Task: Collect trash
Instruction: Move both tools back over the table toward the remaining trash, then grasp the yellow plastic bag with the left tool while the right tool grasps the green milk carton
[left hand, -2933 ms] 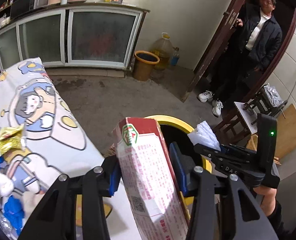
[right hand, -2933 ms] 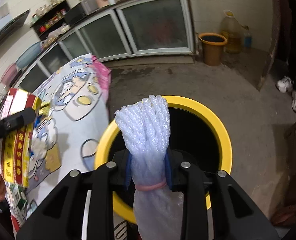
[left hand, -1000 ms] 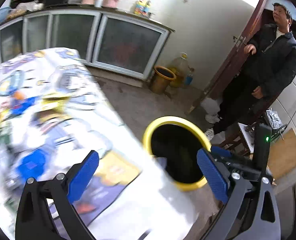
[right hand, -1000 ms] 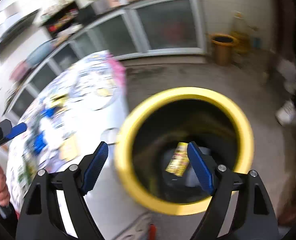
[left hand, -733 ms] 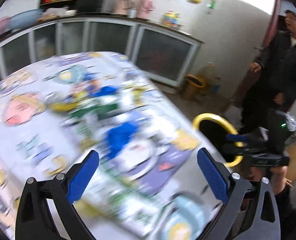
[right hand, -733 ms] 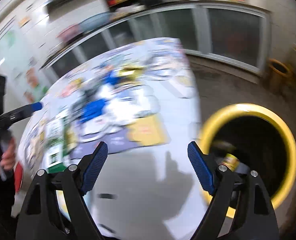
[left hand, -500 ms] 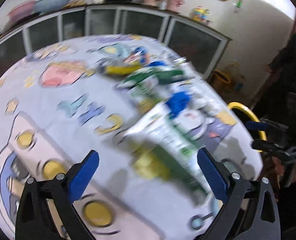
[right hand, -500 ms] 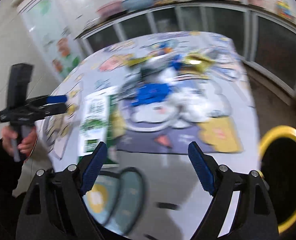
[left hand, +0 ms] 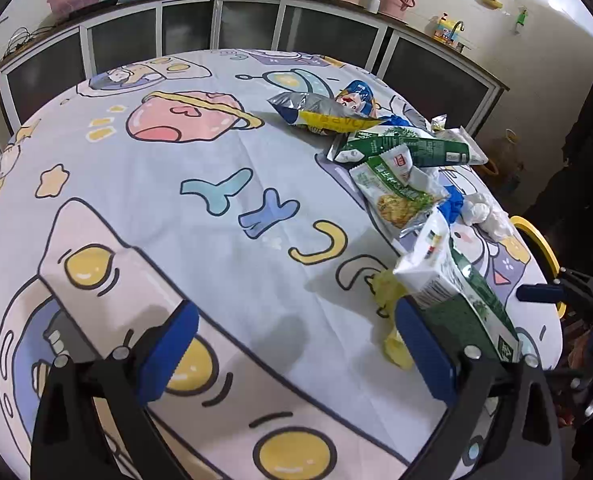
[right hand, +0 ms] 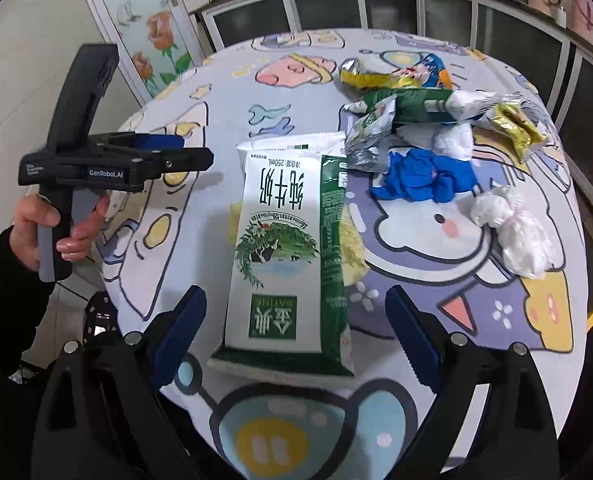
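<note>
Hovering with blue pads spread wide and empty, the right tongs point(right hand: 292, 332) straddle the milk carton point(right hand: 288, 248) lying flat on the table point(right hand: 476, 280), apparently lining up a pickup; left tongs point(left hand: 292, 352) likewise spread, empty.

Both grippers point(left hand: 294, 354) point(right hand: 296, 338) agape, empty

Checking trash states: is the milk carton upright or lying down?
Lying down: the milk carton rests flat on the table, printed front facing up.
</note>
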Motion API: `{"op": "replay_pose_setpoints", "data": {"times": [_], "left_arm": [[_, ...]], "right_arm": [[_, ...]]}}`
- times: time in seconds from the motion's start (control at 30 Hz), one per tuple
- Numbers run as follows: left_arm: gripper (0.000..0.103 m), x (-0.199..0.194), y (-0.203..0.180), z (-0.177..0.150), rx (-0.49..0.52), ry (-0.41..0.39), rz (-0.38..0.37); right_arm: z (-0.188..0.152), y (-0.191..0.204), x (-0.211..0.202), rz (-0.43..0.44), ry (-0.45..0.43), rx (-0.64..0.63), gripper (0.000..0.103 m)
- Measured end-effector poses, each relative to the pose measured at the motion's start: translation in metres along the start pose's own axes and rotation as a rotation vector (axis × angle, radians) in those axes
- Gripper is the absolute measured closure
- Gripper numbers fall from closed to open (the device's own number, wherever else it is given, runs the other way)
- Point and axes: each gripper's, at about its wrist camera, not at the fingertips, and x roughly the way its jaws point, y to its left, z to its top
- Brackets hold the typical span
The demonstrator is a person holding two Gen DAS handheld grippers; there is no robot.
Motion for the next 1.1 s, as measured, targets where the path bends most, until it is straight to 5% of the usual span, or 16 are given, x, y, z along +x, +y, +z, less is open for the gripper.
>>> {"op": "replay_pose_setpoints", "data": {"times": [0.37,0.5,0.83,0.9,1.0,1.1], "left_arm": [[0.008,0.029,-0.018,0.087,0.086,-0.012,-0.033],[0.008,0.04,-0.029,0.094,0.143,-0.008,-0.038],[0.008,0.057,-0.002,0.087,0.023,0.023,-0.045],[0.008,0.057,0.001,0.084,0.019,0.03,-0.041],[0.008,0.051,0.004,0.079,0.018,0.03,-0.047],[0.008,0.043,0.003,0.07,0.031,0.028,-0.052]], "right_arm": [[0.016,0.006,0.031,-0.025,0.064,-0.005,0.016],[0.017,0.005,0.036,-0.025,0.081,-0.004,0.016],[0.024,0.005,0.059,-0.028,0.128,-0.025,0.016],[0.024,0.006,0.063,-0.034,0.134,-0.031,0.021],[0.026,0.003,0.065,-0.063,0.138,-0.021,0.044],[0.026,-0.009,0.058,-0.031,0.128,0.03,0.044]]}}
